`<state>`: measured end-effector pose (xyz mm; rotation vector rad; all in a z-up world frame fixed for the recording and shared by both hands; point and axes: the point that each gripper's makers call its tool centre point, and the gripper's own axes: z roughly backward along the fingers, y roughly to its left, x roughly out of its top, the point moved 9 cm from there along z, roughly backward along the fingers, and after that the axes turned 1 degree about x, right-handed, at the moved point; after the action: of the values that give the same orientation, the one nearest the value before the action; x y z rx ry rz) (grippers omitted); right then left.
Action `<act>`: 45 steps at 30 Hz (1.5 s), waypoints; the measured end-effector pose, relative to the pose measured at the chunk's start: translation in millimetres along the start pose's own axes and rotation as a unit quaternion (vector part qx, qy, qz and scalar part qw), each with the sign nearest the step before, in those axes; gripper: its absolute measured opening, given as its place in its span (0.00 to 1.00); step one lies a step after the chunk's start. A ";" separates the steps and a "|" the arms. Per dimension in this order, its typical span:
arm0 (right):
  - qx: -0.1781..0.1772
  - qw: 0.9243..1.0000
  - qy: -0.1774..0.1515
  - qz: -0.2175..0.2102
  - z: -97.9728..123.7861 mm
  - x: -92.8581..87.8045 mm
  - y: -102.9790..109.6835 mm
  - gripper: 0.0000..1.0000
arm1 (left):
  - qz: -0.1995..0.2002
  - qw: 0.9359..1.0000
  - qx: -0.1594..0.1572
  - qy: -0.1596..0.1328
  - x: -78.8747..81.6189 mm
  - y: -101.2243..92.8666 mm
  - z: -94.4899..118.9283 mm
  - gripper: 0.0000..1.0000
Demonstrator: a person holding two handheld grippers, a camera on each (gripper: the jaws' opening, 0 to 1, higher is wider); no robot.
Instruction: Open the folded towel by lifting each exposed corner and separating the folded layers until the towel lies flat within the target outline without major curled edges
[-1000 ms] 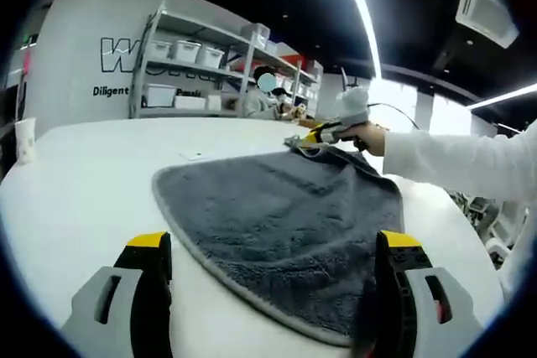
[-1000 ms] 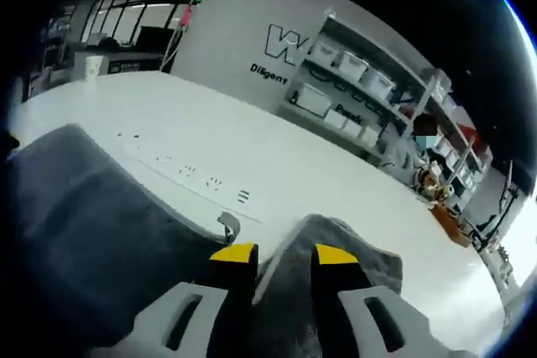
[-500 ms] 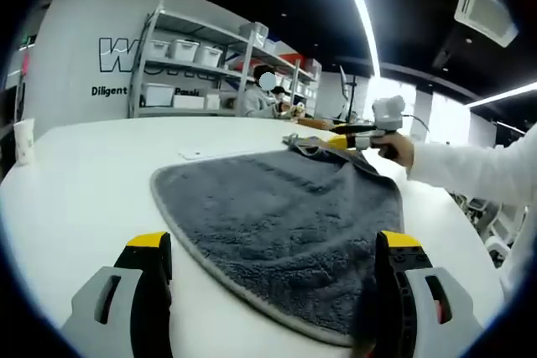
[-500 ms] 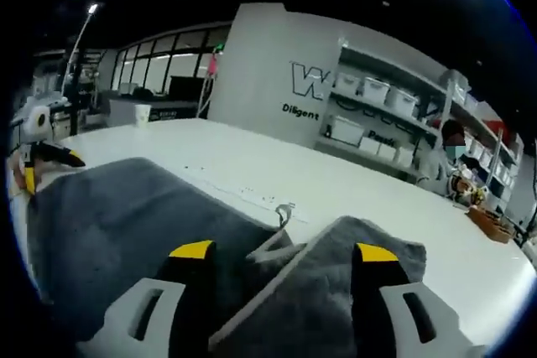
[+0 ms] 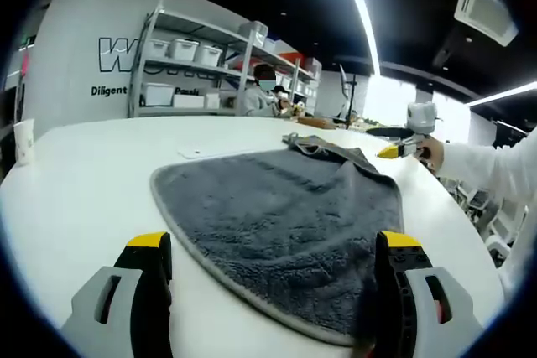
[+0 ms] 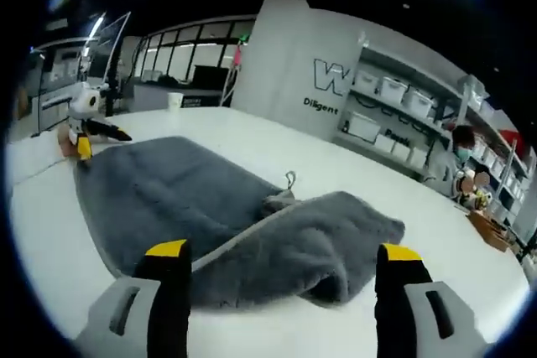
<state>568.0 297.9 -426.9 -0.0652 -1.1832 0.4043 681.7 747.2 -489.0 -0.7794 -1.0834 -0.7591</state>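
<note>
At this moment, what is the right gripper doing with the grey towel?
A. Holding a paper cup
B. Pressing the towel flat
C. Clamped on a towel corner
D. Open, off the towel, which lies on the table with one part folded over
D: in the right gripper view the right gripper has its jaws wide apart with nothing between them, and the grey towel lies on the white table.

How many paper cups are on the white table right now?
1 paper cup, standing near the table's far left edge in the left gripper view, clear of the towel. Others may be hidden.
</note>
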 end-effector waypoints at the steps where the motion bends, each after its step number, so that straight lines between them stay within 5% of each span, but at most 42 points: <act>1: 0.000 1.000 0.002 -0.001 3.2 -0.9 -0.6 0.93 | 0.000 1.000 0.000 0.000 0.0 0.0 0.0 1.00; 17: -0.023 0.999 0.007 -0.038 38.7 -18.0 -12.7 0.99 | -0.004 1.000 -0.001 0.002 0.9 2.0 -0.1 1.00; 26: -0.019 0.995 -0.004 -0.096 16.4 -5.2 -17.8 0.99 | -0.002 1.000 -0.001 0.002 0.9 1.8 0.2 1.00; 40: -0.043 0.996 0.011 -0.071 -56.2 28.6 -31.4 0.91 | -0.002 1.000 -0.001 0.001 1.2 2.1 -0.1 1.00; 45: -0.074 0.996 0.018 -0.053 -84.8 38.1 -37.2 0.81 | -0.002 1.000 0.001 0.002 0.7 1.3 -0.4 1.00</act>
<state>667.3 290.0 -416.2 -0.1374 -1.1749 0.2215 683.2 747.4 -488.6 -0.7743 -1.0826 -0.7626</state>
